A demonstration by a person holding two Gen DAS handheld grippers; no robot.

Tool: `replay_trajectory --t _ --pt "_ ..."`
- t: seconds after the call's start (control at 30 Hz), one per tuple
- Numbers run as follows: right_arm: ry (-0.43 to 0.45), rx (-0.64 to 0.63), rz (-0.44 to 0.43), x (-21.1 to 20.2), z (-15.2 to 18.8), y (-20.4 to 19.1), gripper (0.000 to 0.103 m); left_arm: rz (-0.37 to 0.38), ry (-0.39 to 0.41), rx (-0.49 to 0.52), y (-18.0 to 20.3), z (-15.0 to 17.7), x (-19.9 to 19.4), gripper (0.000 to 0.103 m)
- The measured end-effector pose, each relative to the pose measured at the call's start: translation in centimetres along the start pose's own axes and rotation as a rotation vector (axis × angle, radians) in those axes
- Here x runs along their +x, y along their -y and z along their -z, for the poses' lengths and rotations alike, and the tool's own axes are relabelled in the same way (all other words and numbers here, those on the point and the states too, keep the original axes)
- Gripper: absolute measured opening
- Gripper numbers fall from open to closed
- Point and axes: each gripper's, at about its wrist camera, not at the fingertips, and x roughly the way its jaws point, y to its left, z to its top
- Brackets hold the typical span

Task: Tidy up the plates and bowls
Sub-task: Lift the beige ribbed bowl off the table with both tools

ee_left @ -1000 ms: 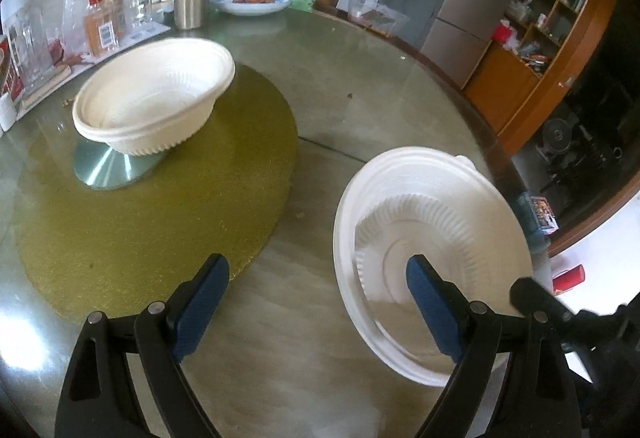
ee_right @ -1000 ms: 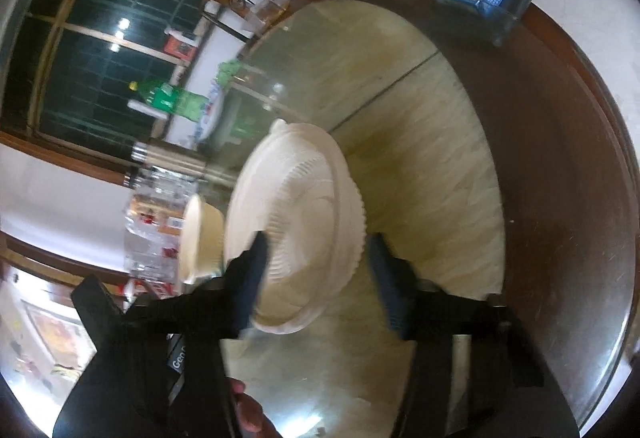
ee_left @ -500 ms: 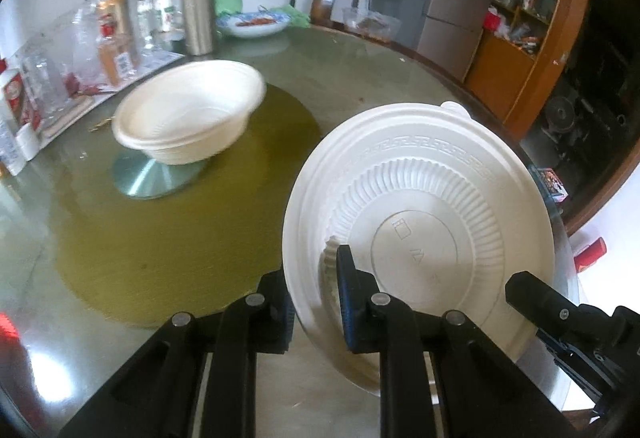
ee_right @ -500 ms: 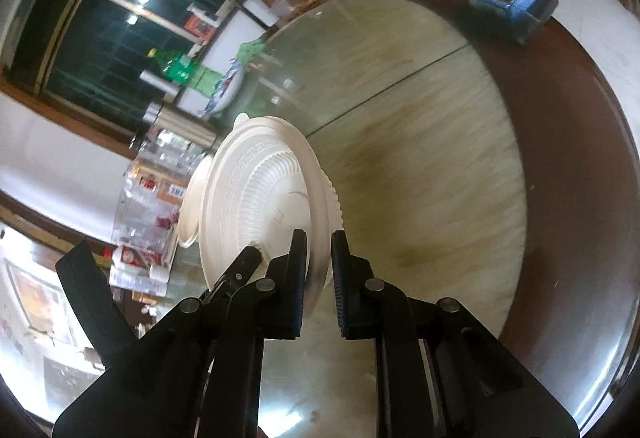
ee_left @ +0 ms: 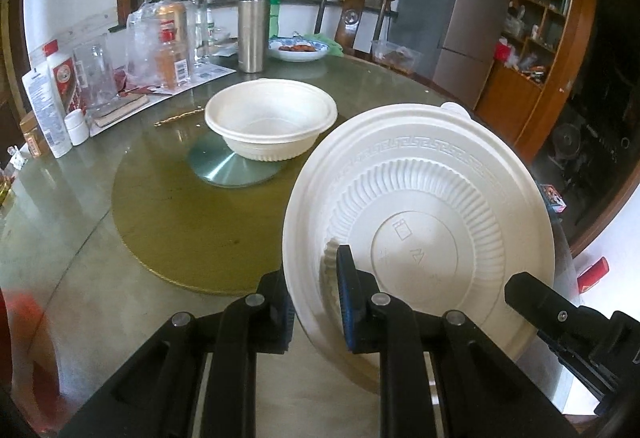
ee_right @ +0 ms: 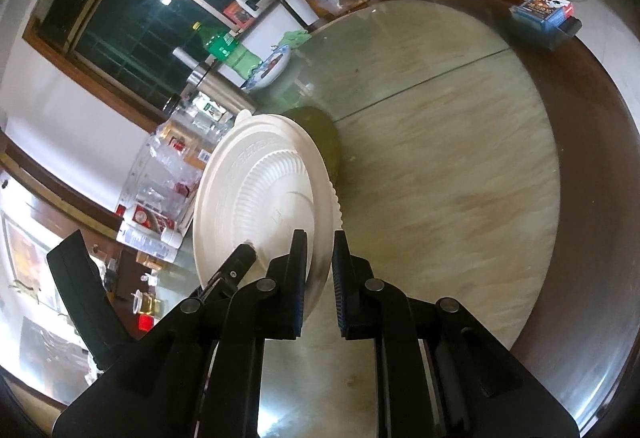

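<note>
Two grips now: the left hand-held gripper [ee_left: 316, 302] and right hand-held gripper [ee_right: 320, 282] just clamped onto opposite rims of the white ribbed plastic plate [ee_left: 420, 222]; it's lifted off the glass tabletop [ee_left: 80, 258], tilted, probably headed for the white plastic bowl [ee_left: 271, 125].

Between our left gripper's [ee_left: 316, 302] jaws sits the near rim of a tilted plate [ee_left: 420, 213], raised off the table [ee_left: 80, 278]. Ahead and left of the jaws, a bowl [ee_left: 272, 117] rests on a turntable disc [ee_left: 224, 173]; bottles [ee_left: 168, 41] crowd behind it
</note>
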Motion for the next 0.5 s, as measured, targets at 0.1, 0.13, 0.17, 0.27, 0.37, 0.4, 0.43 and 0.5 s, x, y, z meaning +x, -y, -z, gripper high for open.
replay_trajectory --t 0.1,0.13,0.17,0.27,0.37,0.4,0.43,0.5 --pt "0.003 -0.009 0.003 -0.3 0.4 -0.4 0.012 0.003 0.014 -0.004 -0.3 0.1 -0.4 0.017" --pt "0.006 -0.011 0.006 -0.5 0.5 -0.4 0.012 0.006 0.017 -0.004 -0.5 0.1 -0.6 0.017" --pt "0.007 -0.013 0.007 -0.6 0.6 -0.5 0.012 0.009 0.019 -0.005 -0.5 0.2 -0.7 0.017" --pt "0.012 -0.020 0.013 -0.8 0.7 -1.0 0.012 0.014 0.027 -0.004 -0.5 0.3 -1.1 0.017" --pt "0.018 -0.029 0.017 -1.0 0.8 -1.3 0.012 0.018 0.033 -0.007 -0.6 0.4 -1.4 0.017" --pt "0.018 -0.031 0.016 -1.1 0.8 -1.4 0.012 0.020 0.034 -0.009 -0.8 0.4 -1.4 0.017" --pt "0.019 -0.033 0.015 -1.0 0.7 -1.5 0.012 0.021 0.035 -0.011 -0.9 0.4 -1.5 0.017" --pt "0.019 -0.039 0.015 -1.0 0.7 -1.5 0.012 0.019 0.038 -0.011 -1.0 0.5 -1.7 0.017"
